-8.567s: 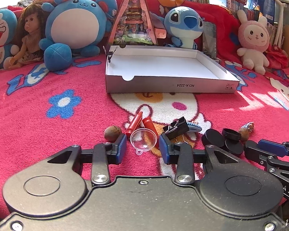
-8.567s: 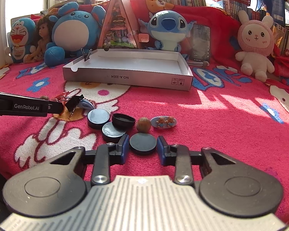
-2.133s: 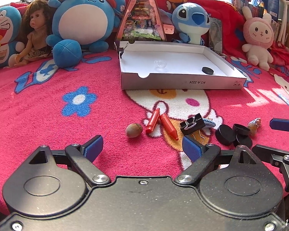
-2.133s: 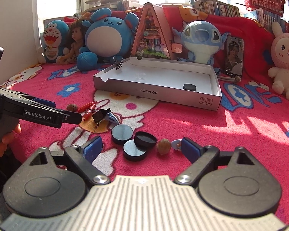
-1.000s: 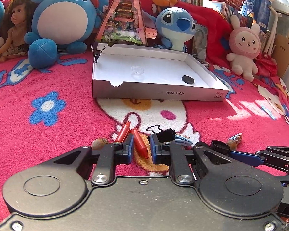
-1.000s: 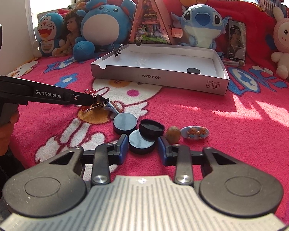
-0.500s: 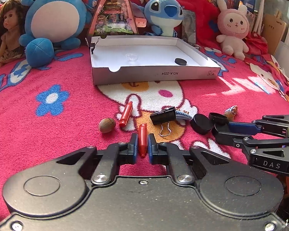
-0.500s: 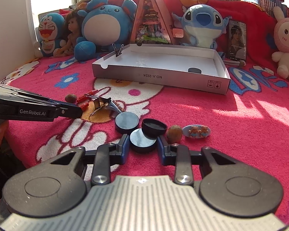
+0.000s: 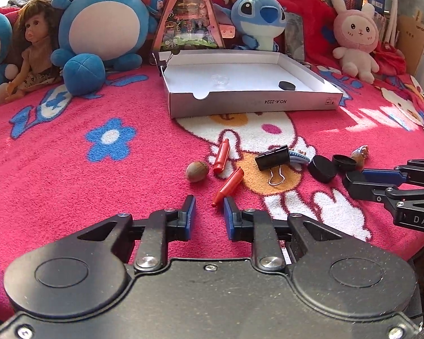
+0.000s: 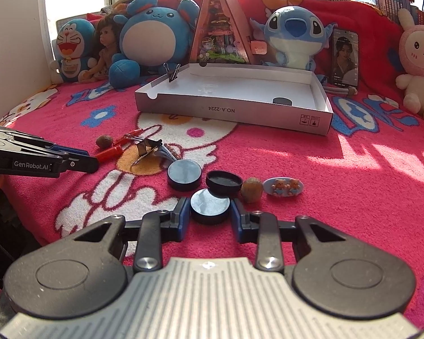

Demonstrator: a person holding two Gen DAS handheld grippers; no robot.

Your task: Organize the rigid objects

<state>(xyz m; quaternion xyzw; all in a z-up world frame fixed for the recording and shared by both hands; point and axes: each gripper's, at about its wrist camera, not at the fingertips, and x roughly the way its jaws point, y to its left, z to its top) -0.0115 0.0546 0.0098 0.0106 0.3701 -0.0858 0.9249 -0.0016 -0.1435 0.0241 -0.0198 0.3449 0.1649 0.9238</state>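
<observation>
Left gripper [image 9: 209, 207] released red crayon [image 9: 229, 186]

Spread over a blanket [image 9: 70, 169], with a row of plush toys [image 9: 104, 28] along its far edge. In front of them, a shallow box [image 9: 254, 103], holding a small funnel [image 9: 220, 80] towards the left and a round cap [image 9: 287, 85] towards the right. Nearer than the box, from left to right: a nut [image 9: 196, 171], two crayons [image 9: 222, 156], a binder clip [image 9: 272, 158], then three more caps [image 10: 183, 175] bunched together. Right of those, a second nut [image 10: 251, 189] and a hair clip [image 10: 283, 187], apparently touching. A phone [image 10: 344, 56] behind the box's right corner.
</observation>
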